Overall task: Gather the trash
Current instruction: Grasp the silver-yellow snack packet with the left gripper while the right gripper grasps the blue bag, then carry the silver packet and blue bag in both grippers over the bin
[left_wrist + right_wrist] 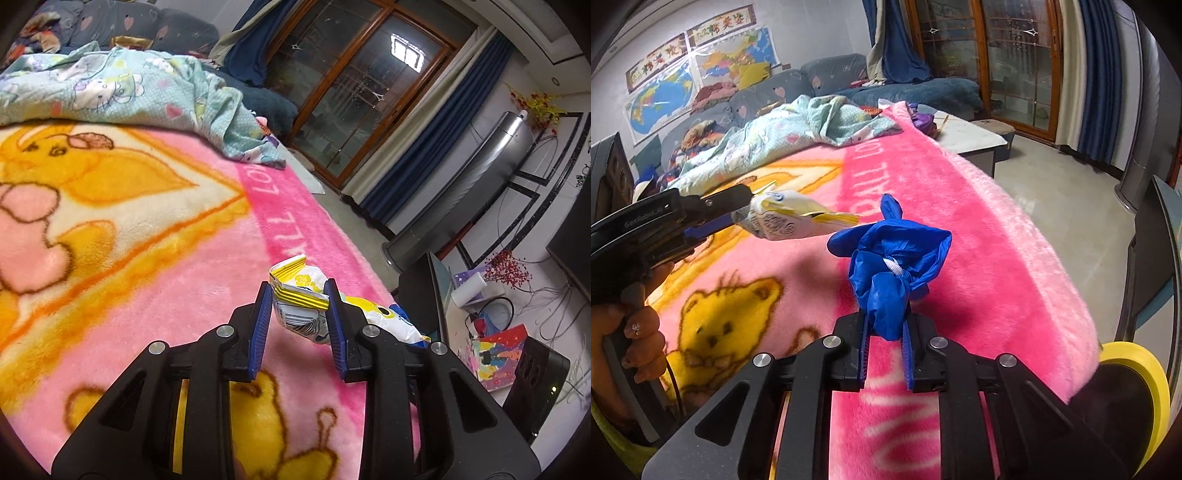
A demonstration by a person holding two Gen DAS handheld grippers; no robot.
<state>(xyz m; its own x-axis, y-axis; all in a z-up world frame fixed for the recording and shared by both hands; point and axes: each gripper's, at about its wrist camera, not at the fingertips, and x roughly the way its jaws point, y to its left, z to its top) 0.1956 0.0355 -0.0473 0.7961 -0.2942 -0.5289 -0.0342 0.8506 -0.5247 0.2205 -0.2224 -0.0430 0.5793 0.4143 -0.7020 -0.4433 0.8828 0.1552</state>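
- Pink blanket (pixel 979 206): covers the whole work surface, printed with yellow bears; no loose litter shows on the part in view. The far end under the pale green quilt (pixel 798 129) is hidden, so more could lie there.
- Yellow-rimmed bin (pixel 1145 373): at the blanket's near right edge, partly cut off; judged the likely drop point, its contents unseen.
- Left gripper (pixel 301 295): jaws narrowed onto the snack wrapper (pixel 299 295), pinching its crumpled middle and holding it lifted clear of the blanket.
- Right gripper (pixel 886 325): jaws nearly closed on the tail of the blue glove (pixel 890 266), a bunched wad held above the blanket.
- Progress: both visible pieces are picked up; neither is yet dropped off. What is left appears to be carrying both to a bin and releasing.
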